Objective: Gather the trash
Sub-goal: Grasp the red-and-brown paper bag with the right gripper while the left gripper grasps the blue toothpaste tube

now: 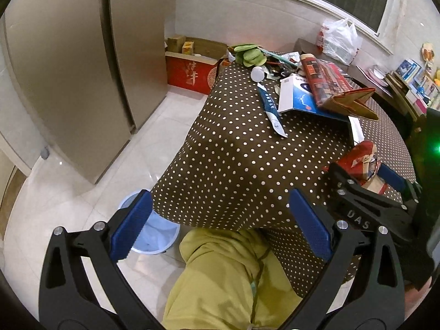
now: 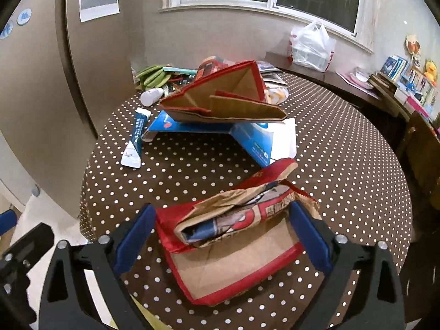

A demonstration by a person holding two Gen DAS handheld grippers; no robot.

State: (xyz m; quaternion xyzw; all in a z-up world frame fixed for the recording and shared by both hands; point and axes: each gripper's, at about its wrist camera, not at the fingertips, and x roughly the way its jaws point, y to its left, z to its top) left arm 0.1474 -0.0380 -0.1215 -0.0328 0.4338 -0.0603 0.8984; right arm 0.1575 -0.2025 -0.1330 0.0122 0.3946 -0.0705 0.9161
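My right gripper [image 2: 221, 236] has the crumpled red-and-brown paper bag [image 2: 236, 236] sitting btwn its blue pads, at the near edge of the polka-dot table [image 2: 343, 165]. Jaws stand wide; left pad looks just beside the bag's red edge, right pad close to the torn paper side. Can't tell if either pad actually presses, so I read it as not gripped yet. The bag's long axis runs away from me and a bit to the right, roughly along my fingers, so I'm closing across its short width, which is the squashy way. Should crush easy.

My left gripper [image 1: 220, 225] is also wide and has nothing in it; it hangs off the table corner, over the person's yellow-green clothing [image 1: 225, 275]. The light blue bin [image 1: 154, 236] sits on the floor just below-left of that corner, under my left jaw. So right hand is nearer the bag, left nearer the bin.

Other trash (toothpaste tube [image 2: 136, 140], flattened blue carton [image 2: 247, 134], red box [image 2: 225, 96]) lies farther back.
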